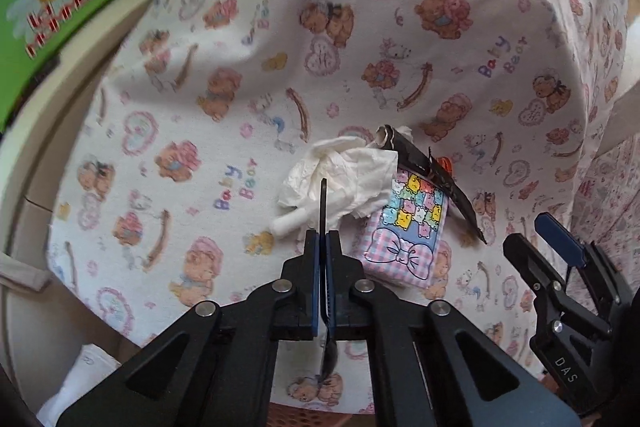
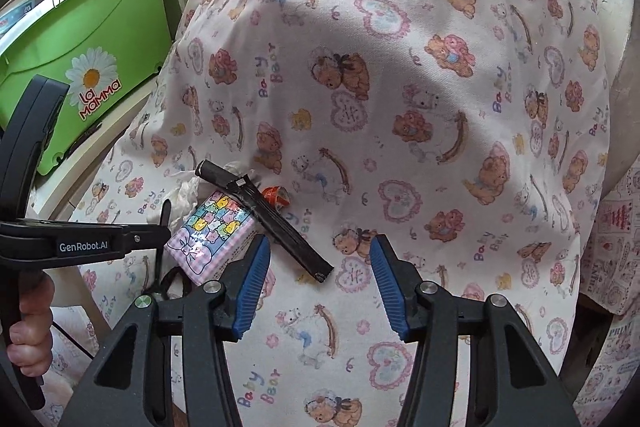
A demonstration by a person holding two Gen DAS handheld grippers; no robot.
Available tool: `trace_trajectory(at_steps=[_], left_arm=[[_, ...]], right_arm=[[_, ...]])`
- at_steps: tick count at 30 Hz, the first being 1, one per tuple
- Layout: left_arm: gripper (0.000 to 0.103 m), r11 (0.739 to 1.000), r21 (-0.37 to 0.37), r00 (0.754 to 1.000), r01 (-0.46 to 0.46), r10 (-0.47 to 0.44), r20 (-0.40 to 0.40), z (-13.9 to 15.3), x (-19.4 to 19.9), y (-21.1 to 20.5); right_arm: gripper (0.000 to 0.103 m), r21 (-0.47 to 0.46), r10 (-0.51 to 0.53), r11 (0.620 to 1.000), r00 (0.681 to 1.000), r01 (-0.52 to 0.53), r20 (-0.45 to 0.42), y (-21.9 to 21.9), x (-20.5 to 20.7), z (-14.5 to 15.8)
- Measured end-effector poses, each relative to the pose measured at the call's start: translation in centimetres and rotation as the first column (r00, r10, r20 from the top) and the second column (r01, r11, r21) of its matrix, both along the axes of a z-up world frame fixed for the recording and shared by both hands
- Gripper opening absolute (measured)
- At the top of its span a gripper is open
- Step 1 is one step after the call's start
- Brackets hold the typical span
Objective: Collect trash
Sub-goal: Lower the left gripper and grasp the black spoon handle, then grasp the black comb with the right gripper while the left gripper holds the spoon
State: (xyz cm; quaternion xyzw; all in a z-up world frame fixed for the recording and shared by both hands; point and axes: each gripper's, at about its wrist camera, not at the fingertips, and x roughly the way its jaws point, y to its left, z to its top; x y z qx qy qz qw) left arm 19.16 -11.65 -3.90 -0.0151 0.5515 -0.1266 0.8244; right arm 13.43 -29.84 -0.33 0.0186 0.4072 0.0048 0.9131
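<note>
Left gripper (image 1: 323, 211) pinching black spoon (image 1: 325, 307), handle pointing forward | right gripper (image 2: 318, 283) spread

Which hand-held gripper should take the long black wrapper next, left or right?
Right. The right hand-held gripper is open and empty, and the near end of the long black wrapper lies just ahead between its jaws. The left hand-held gripper is shut on a thin black item, so it is occupied.

Crumpled white tissue (image 1: 340, 179) beside pastel tissue pack (image 1: 404, 231), black wrapper (image 1: 436, 183) slanted across pack's far edge.
</note>
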Motion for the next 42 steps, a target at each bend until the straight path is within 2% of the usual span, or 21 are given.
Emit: trace_trajectory(at_steps=[2, 6, 11, 13, 16, 18, 19, 22, 24, 30, 33, 37, 42], left_arm=[[0.002, 1.0, 0.005, 0.999, 0.029, -0.029, 0.032, 0.8, -0.6, 0.0], [0.002, 0.999, -0.051, 1.0, 0.015, -0.014, 0.009, 1.7, -0.9, 2.0], [0.002, 1.0, -0.024, 0.999, -0.012, 0.014, 0.046, 2.6, -1.5, 4.1], [0.002, 1.0, -0.016, 0.999, -0.022, 0.023, 0.048, 2.5, -1.3, 4.8], [0.002, 1.0, -0.02, 0.999, -0.018, 0.019, 0.028, 2.3, -0.7, 5.6], [0.002, 0.999, -0.032, 1.0, -0.002, 0.003, 0.017, 2.2, -0.5, 5.5], [0.002, 1.0, -0.03, 1.0, 0.002, -0.001, 0.018, 2.3, -0.3, 5.4], [0.002, 0.999, -0.037, 1.0, 0.001, 0.0, 0.022, 2.5, 0.0, 5.5], [0.002, 0.999, -0.051, 1.0, -0.003, 0.004, 0.02, 2.7, 0.2, 5.6], [0.002, 0.999, -0.043, 0.998, 0.013, -0.01, 0.069, 4.6, -0.6, 5.9], [0.002, 0.999, -0.039, 0.995, 0.021, -0.017, 0.095, 5.4, -1.5, 6.3], [0.002, 1.0, -0.006, 0.991, 0.001, 0.0, 0.136, 5.8, -2.7, 6.7], [0.002, 1.0, 0.022, 0.989, -0.002, -0.001, 0.151, 5.1, -4.3, 6.7]], right_arm=[[0.055, -0.012, 0.065, 0.998, 0.997, -0.066, -0.042, 0.2, 0.1, -0.3], [0.055, -0.107, 0.099, 0.989, 0.993, -0.105, -0.065, 1.4, 0.5, -1.3], [0.055, -0.118, 0.122, 0.984, 0.988, -0.133, -0.094, 2.6, 2.1, -2.6], [0.054, -0.158, 0.143, 0.975, 0.985, -0.157, -0.094, 3.3, 2.5, -3.0], [0.049, -0.202, 0.171, 0.962, 0.982, -0.183, -0.075, 3.9, 3.0, -3.2], [0.047, -0.187, 0.176, 0.964, 0.982, -0.187, -0.074, 3.9, 3.4, -3.4], [0.041, -0.172, 0.18, 0.967, 0.981, -0.191, -0.077, 3.9, 3.7, -3.5], [0.037, -0.172, 0.189, 0.965, 0.979, -0.2, -0.078, 3.9, 4.0, -3.6], [0.027, -0.192, 0.172, 0.965, 0.983, -0.181, -0.067, 4.0, 3.9, -3.7], [0.005, -0.131, 0.101, 0.986, 0.995, -0.104, -0.024, 2.8, 3.0, -2.6], [0.005, -0.08, 0.085, 0.993, 0.996, -0.085, -0.004, 2.5, 2.3, -1.8], [0.005, -0.067, 0.04, 0.997, 0.999, -0.04, 0.0, 2.3, 1.6, -1.5], [0.005, 0.118, 0.021, 0.993, 1.0, -0.02, -0.004, 0.7, -1.0, -0.5]])
